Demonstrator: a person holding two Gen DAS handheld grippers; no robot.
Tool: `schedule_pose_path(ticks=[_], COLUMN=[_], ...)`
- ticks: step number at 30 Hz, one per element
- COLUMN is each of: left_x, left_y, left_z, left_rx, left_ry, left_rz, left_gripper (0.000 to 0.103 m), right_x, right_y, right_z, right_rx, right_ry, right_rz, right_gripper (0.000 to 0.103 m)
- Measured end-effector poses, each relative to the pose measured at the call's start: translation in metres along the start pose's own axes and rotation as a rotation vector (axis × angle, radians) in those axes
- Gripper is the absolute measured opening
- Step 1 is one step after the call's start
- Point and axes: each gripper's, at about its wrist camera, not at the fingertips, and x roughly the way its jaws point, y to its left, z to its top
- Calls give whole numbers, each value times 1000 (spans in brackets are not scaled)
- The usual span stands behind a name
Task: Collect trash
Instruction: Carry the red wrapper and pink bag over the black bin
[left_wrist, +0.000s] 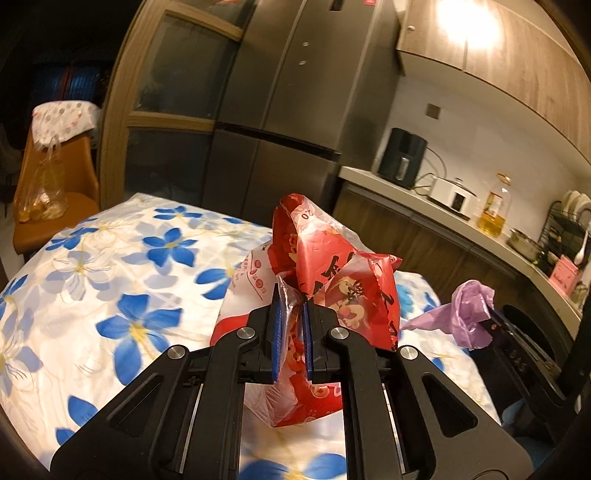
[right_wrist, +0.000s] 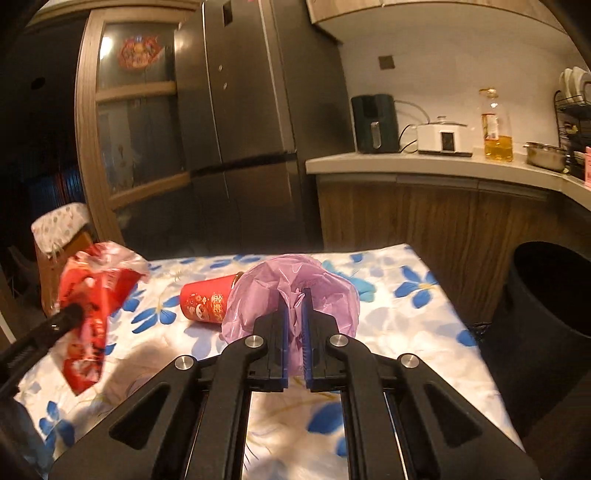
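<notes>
Left wrist, red wrapper (left_wrist: 332, 280) pinched between fingers (left_wrist: 275, 325)

The left gripper (left_wrist: 293, 295) has its two black fingers with blue pads (left_wrist: 276, 332) closed almost together, and they pinch a red printed plastic bag (left_wrist: 332, 269) between them. It is held above the table (left_wrist: 110, 258), near the middle, pointing toward the far edge. The right gripper (right_wrist: 295, 299) is also closed, and its blue pads (right_wrist: 283, 339) clamp a crumpled purple plastic bag (right_wrist: 295, 280). It is raised over the near right part of the table. In the right wrist view the left gripper comes in from the left side, lifted over the left edge.
</notes>
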Motion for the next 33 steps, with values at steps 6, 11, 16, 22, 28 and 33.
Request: schedule_pose_path(ticks=[6,11,16,22,28,33], left_x=[-13,-18,-17,-13,-9,-5], left_y=[-44,-80,-118,-164,-206,-237], left_z=[-9,-16,-22,-30,-34,-37], left_rx=[44,81,119,170,205,229], left_ry=[0,1,11,22,22,17], left_rz=[-55,-102,-157,-224,-290,-331], left_gripper=[9,9,9,9,9,9], right_x=[-40,-65,-82,-98,-111,-120], right_y=[-24,-46,-73,-107,-134,-155], right_z=[2,3,4,7,10,12], right_rx=[15,33,62,92,110,121], right_ry=[-47,-84,-106,-133,-157,-173], right_rz=[-28,-66,-116,-182,-241,-287], right_gripper=[6,6,6,6,6,6])
